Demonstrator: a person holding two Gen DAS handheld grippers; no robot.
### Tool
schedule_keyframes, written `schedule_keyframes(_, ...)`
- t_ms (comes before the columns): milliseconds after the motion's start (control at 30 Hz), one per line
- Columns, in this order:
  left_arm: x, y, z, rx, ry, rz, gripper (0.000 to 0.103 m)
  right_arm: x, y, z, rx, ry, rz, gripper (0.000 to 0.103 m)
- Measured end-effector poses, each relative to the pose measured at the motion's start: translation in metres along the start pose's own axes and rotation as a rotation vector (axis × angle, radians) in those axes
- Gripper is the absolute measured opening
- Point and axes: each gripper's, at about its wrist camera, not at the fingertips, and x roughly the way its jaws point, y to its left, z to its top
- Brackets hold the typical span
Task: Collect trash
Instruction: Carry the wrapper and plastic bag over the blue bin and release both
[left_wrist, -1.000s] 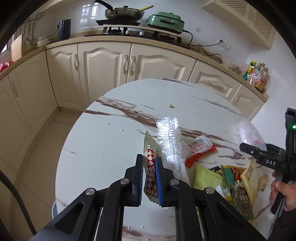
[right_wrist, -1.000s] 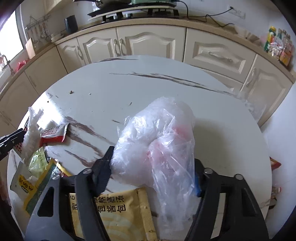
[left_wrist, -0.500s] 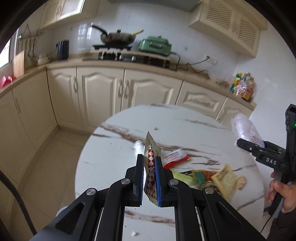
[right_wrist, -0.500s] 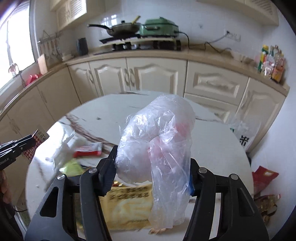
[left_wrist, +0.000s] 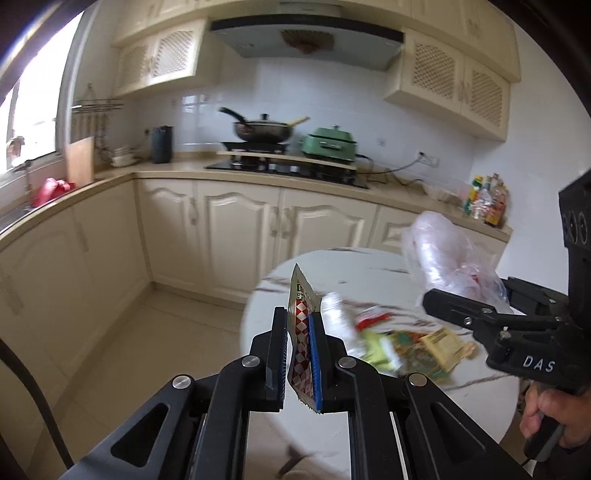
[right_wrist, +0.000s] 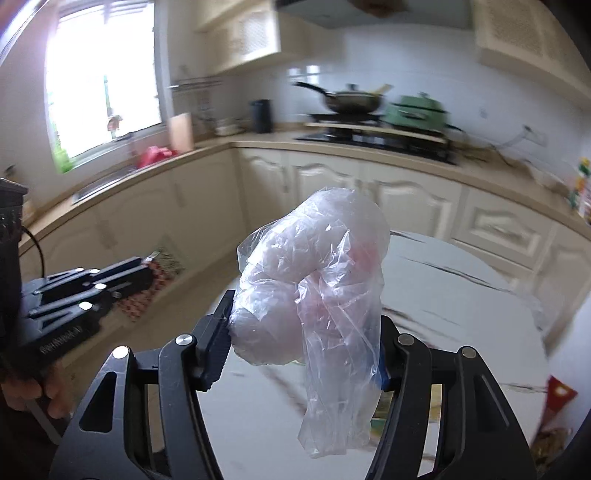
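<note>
My left gripper (left_wrist: 298, 326) is shut on a red-and-white checked snack wrapper (left_wrist: 301, 339), held in the air left of the round marble table (left_wrist: 369, 273). My right gripper (right_wrist: 304, 321) is shut on a crumpled clear plastic bag (right_wrist: 314, 288), held above the table. In the left wrist view the right gripper (left_wrist: 491, 321) and its bag (left_wrist: 443, 254) are at the right. In the right wrist view the left gripper (right_wrist: 122, 275) with its wrapper (right_wrist: 155, 277) is at the left. A crushed clear bottle (left_wrist: 338, 314) and several wrappers (left_wrist: 417, 343) lie on the table.
Cream kitchen cabinets (left_wrist: 236, 229) run behind the table, with a stove, a pan (left_wrist: 262, 129) and a green cooker (left_wrist: 328, 146) on the counter. Tiled floor (left_wrist: 155, 332) lies left of the table. Red packaging (right_wrist: 557, 393) lies on the floor at the right.
Both grippers have lifted up and back from the table with their loads. The views now tilt up to the cabinets and walls, and the table looks smaller and lower.
</note>
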Motion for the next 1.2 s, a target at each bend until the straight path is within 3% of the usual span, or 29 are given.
schedule_keyframes(300,-0.072,0.107,-0.064,-0.118,0.019,0.176,0.007,0.066,0.146,-0.008,-0.134,0.062,0.198,0.059)
schedule_keyframes(533,-0.068,0.176,-0.118,-0.25,0.132,0.262,0.004,0.146,0.225,-0.042,-0.207,0.185,0.291,0.059)
schedule_keyframes(667,-0.035,0.203,-0.148,-0.296,0.236,0.268,0.004,0.204,0.239,-0.073,-0.223,0.3,0.301,0.059)
schedule_keyframes(800,0.022,0.226,-0.189,-0.356,0.361,0.192,0.004,0.274,0.231,-0.112,-0.186,0.434,0.307,0.059)
schedule_keyframes(933,0.072,0.249,-0.236,-0.435,0.497,0.189,0.003,0.338,0.216,-0.159,-0.148,0.565,0.285,0.059)
schedule_keyframes(1000,0.086,0.259,-0.253,-0.459,0.548,0.179,0.004,0.37,0.21,-0.187,-0.14,0.652,0.281,0.059)
schedule_keyframes(1100,0.099,0.272,-0.272,-0.442,0.618,0.222,0.005,0.402,0.205,-0.218,-0.139,0.731,0.304,0.059)
schedule_keyframes(1200,0.105,0.282,-0.282,-0.475,0.661,0.22,0.008,0.43,0.2,-0.236,-0.115,0.784,0.339,0.061)
